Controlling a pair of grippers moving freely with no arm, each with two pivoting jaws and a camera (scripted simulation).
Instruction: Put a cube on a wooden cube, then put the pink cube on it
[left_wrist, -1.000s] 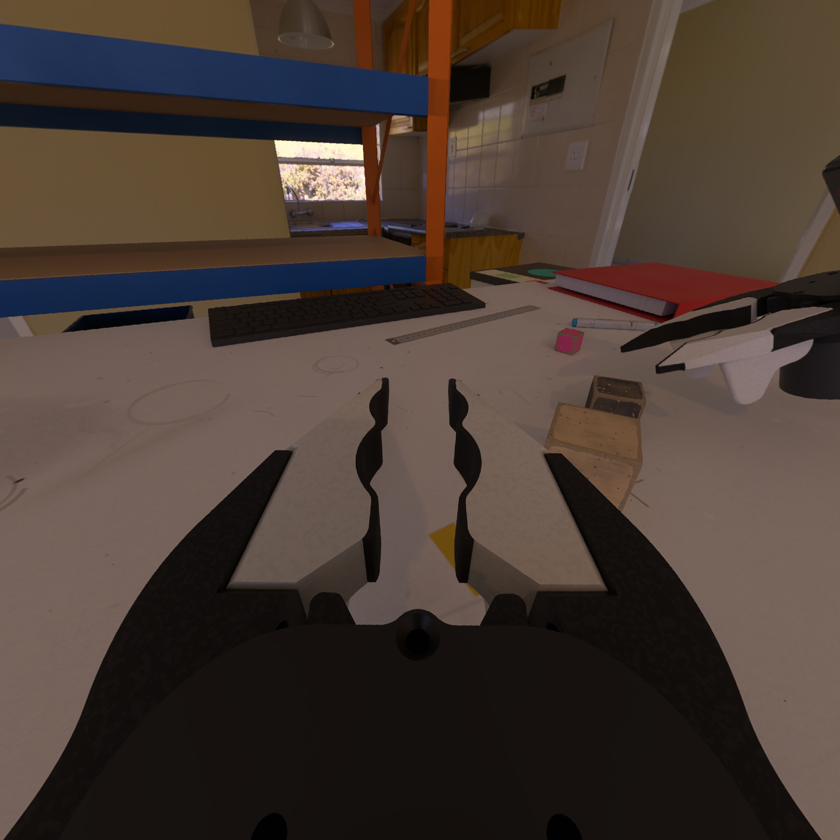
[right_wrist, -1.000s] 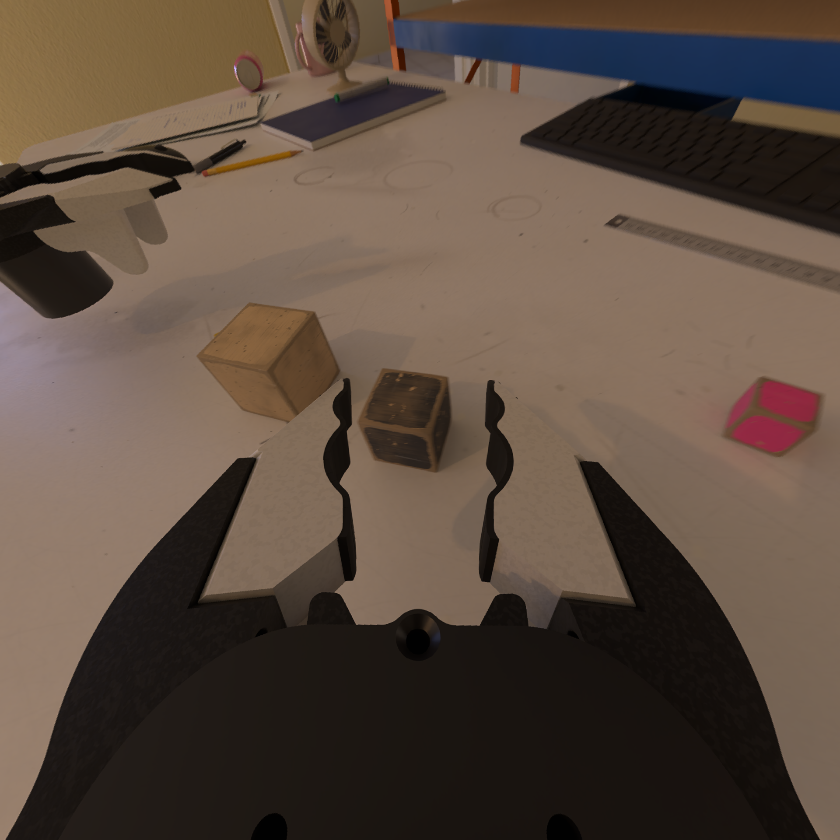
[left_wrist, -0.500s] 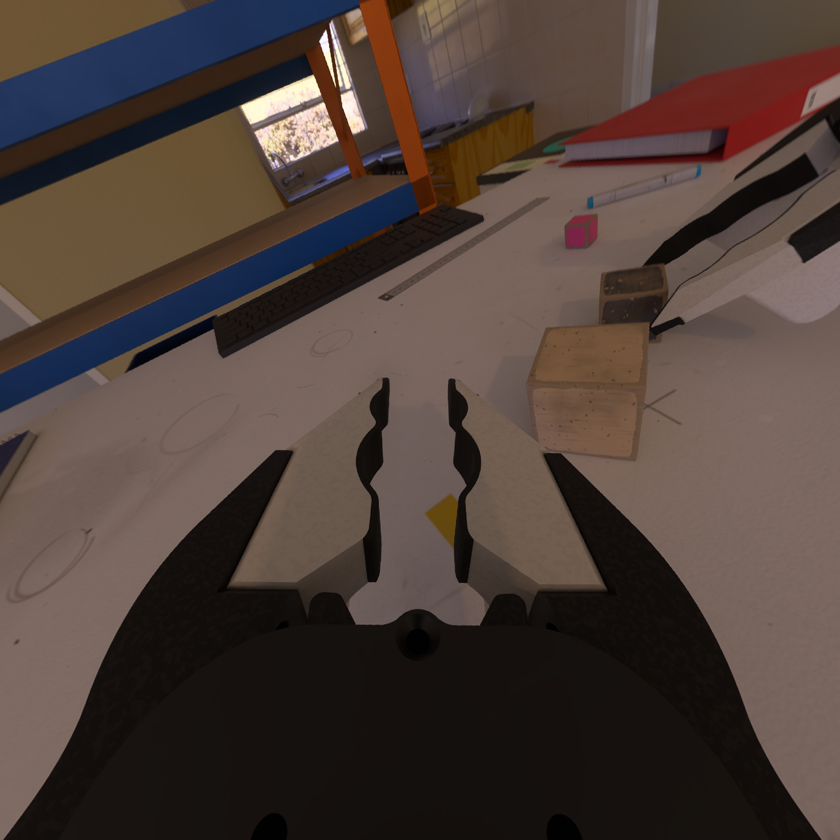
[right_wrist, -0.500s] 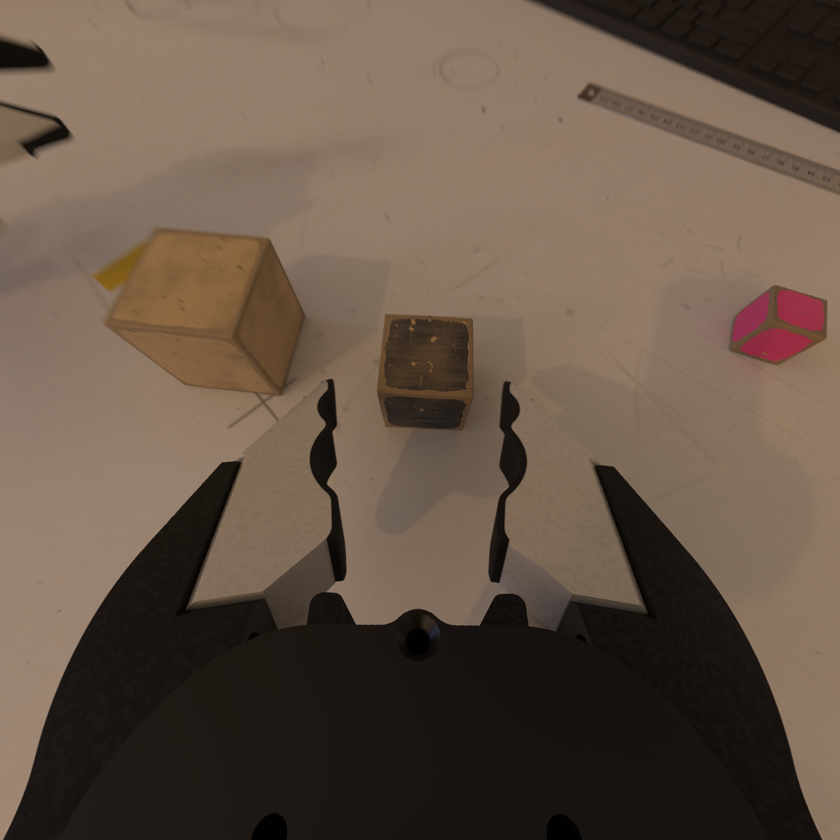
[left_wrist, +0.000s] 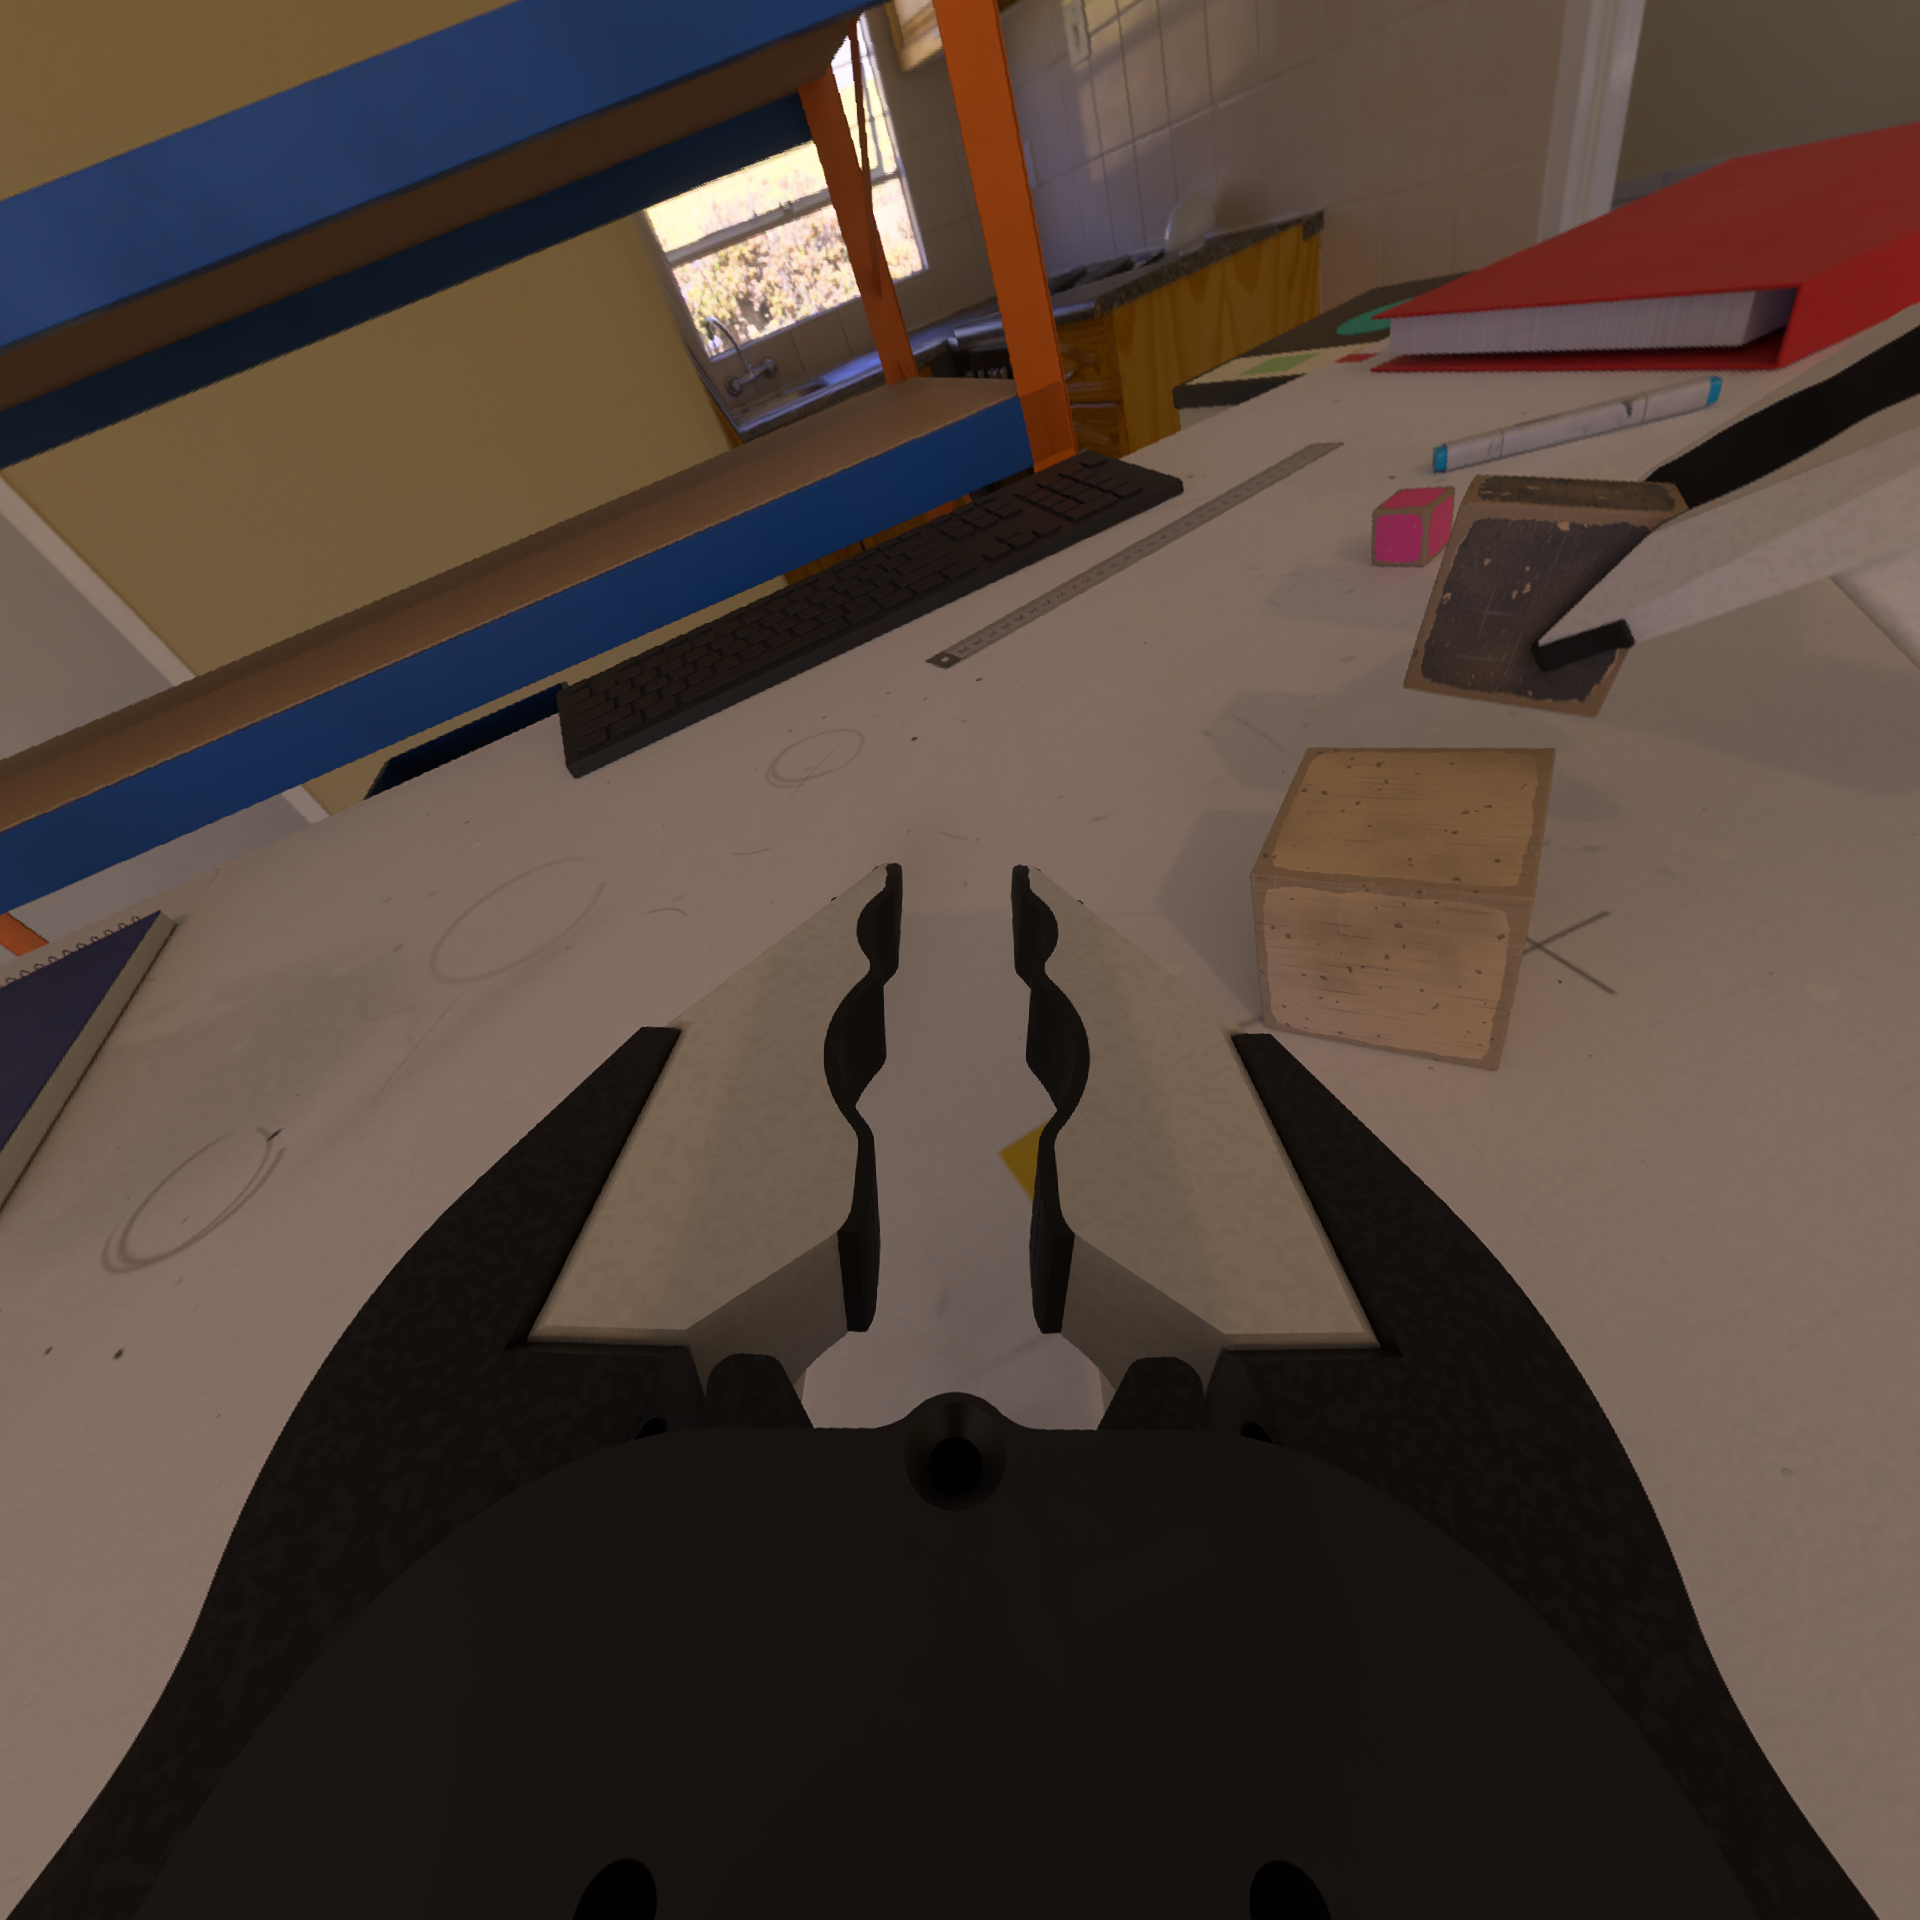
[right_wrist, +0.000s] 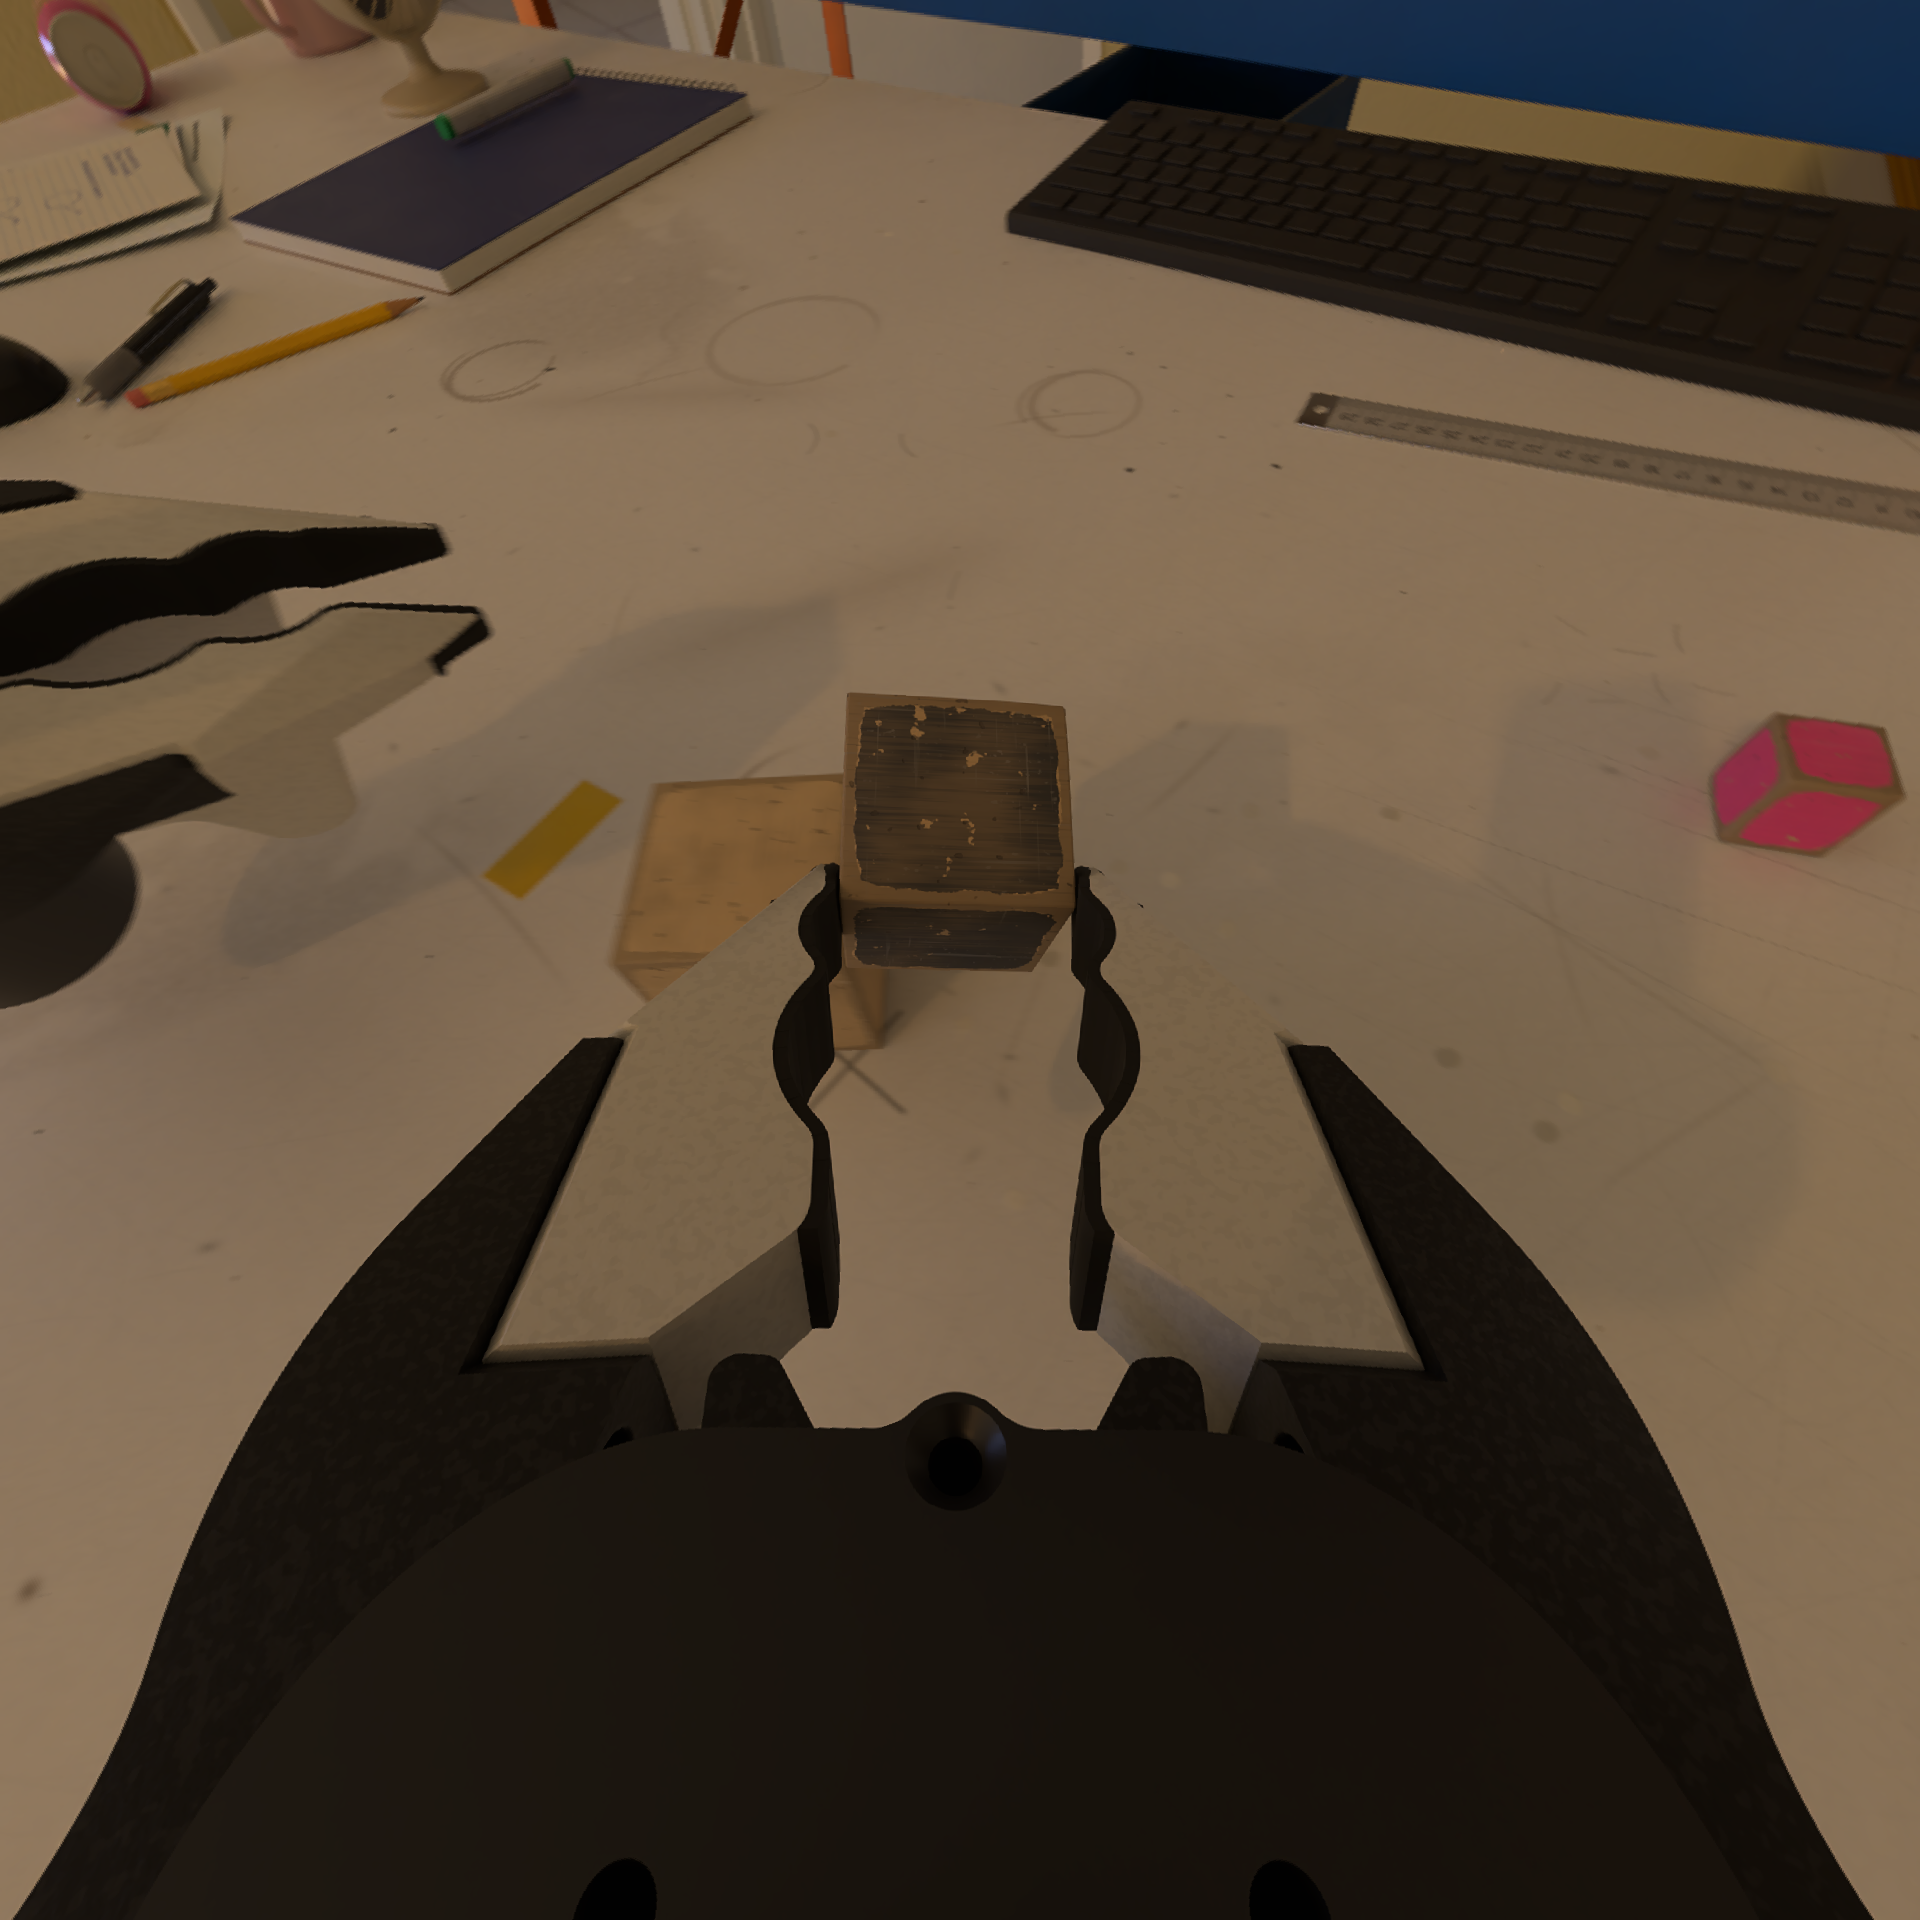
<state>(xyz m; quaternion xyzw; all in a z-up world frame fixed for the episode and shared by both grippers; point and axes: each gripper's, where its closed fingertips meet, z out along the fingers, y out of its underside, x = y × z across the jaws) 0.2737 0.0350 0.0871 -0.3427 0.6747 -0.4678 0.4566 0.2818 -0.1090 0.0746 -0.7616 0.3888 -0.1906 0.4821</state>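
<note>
My right gripper (right_wrist: 954, 883) is shut on a dark, worn cube (right_wrist: 958, 800) and holds it in the air, above and just right of the pale wooden cube (right_wrist: 727, 873) on the table. The left wrist view shows the dark cube (left_wrist: 1517, 592) lifted, with a right finger (left_wrist: 1745, 561) against it, and the wooden cube (left_wrist: 1397, 904) below. The pink cube (right_wrist: 1806, 781) lies on the table to the right; it also shows in the left wrist view (left_wrist: 1410, 526). My left gripper (left_wrist: 956, 878) is open and empty, left of the wooden cube.
A black keyboard (right_wrist: 1507, 239) and a steel ruler (right_wrist: 1610, 462) lie at the back. A blue notebook (right_wrist: 488, 177), pencil (right_wrist: 270, 353) and pen (right_wrist: 151, 338) lie at the back left. A red binder (left_wrist: 1662, 281) and marker (left_wrist: 1569, 426) lie beyond the cubes. A yellow tape mark (right_wrist: 551, 836) is on the table.
My right gripper closed on the dark cube and lifted it off the table toward the wooden cube. My left gripper stayed open and shifted slightly.
</note>
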